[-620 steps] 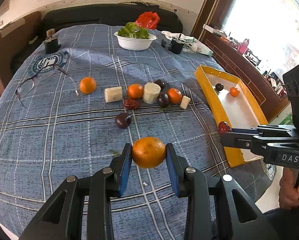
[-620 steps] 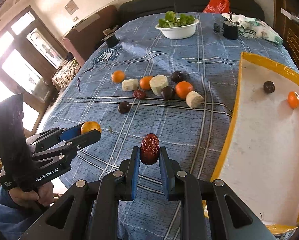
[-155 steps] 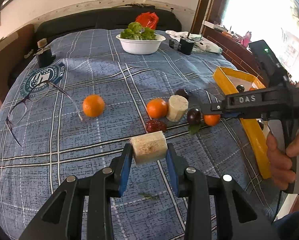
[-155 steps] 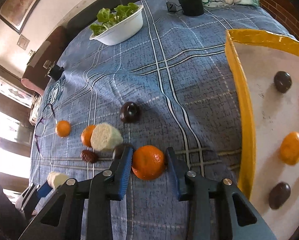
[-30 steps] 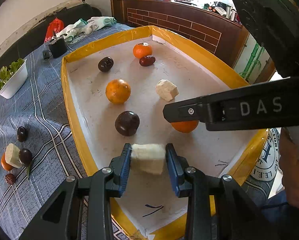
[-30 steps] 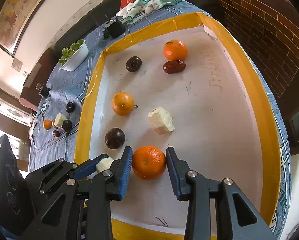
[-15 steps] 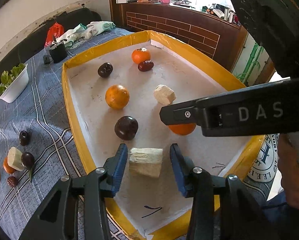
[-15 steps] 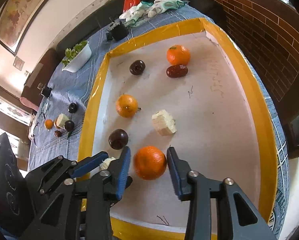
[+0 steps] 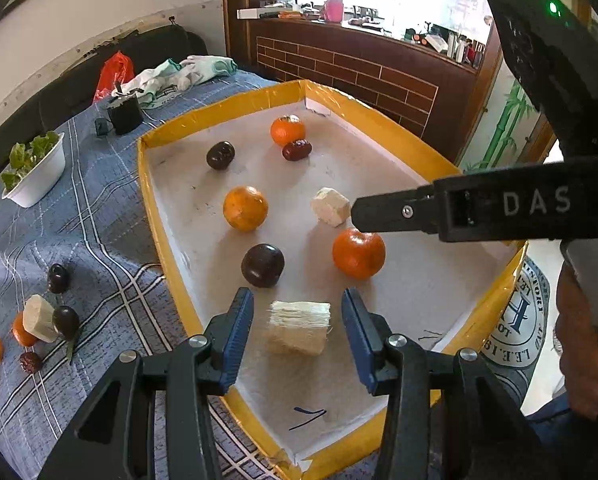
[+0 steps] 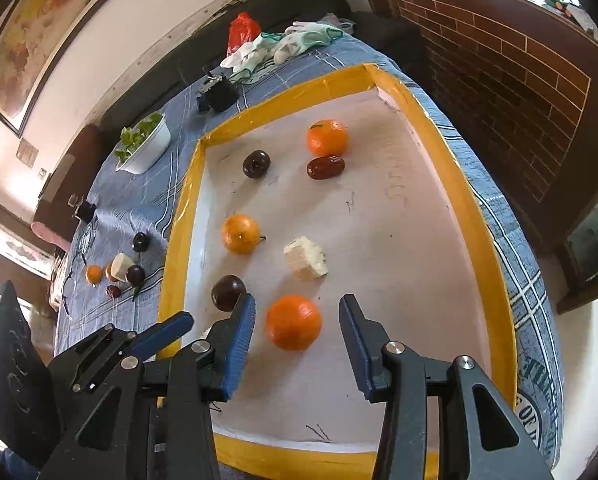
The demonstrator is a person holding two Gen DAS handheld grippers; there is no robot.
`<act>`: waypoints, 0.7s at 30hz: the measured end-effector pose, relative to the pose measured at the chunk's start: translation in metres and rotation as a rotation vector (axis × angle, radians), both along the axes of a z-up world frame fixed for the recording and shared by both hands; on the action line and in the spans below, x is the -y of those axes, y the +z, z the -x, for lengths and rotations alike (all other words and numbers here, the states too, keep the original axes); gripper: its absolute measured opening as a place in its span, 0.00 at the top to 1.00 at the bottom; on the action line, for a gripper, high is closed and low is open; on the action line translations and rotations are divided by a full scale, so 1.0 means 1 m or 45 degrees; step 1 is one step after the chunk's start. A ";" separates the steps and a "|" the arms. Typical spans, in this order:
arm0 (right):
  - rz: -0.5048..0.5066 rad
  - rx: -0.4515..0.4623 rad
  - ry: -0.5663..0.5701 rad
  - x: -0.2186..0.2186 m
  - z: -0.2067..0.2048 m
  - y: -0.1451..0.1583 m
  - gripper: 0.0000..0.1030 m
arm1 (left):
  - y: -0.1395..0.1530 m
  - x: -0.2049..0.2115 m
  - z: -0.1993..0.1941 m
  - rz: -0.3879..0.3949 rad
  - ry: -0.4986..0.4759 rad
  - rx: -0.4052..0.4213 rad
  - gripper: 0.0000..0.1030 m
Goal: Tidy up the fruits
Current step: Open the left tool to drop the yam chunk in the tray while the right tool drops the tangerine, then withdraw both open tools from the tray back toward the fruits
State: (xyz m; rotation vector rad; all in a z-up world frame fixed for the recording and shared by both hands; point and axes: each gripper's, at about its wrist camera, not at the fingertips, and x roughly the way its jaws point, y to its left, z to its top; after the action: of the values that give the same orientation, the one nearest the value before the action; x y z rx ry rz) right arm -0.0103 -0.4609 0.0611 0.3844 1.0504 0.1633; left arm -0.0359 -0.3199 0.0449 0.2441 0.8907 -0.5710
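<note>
A yellow-rimmed white tray [image 9: 151,200] [image 10: 179,220] lies under both grippers. My left gripper [image 9: 297,298] is open around a pale fibrous chunk [image 9: 297,330] lying on the tray floor, with its pads clear of the chunk. My right gripper [image 10: 298,300] is open around an orange [image 10: 294,322] [image 9: 358,253] that also rests in the tray untouched. The tray also holds two more oranges [image 9: 245,208] [image 9: 287,130], two dark plums [image 9: 262,265] [image 9: 220,155], a red date [image 9: 297,150] and another pale chunk [image 9: 331,212].
Several loose fruits and a pale chunk [image 9: 39,318] remain on the blue checked cloth left of the tray. Farther back stand a white bowl of greens [image 9: 35,176], a black box [image 9: 125,110], gloves [image 9: 187,70] and a red bag [image 9: 113,70]. A hand [image 9: 583,340] holds the right gripper.
Both grippers have opened. The left let go of the pale chunk and the right let go of the orange, and both things now lie on the tray floor.
</note>
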 end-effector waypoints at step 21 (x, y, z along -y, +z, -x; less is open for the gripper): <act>0.108 0.078 0.156 -0.072 0.007 0.019 0.53 | 0.017 -0.074 0.004 0.078 0.179 0.056 0.57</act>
State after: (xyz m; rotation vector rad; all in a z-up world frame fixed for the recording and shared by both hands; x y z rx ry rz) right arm -0.0175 -0.3886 0.0801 0.2371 1.0169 0.2377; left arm -0.0399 -0.2459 0.0615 0.1364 0.8395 -0.4600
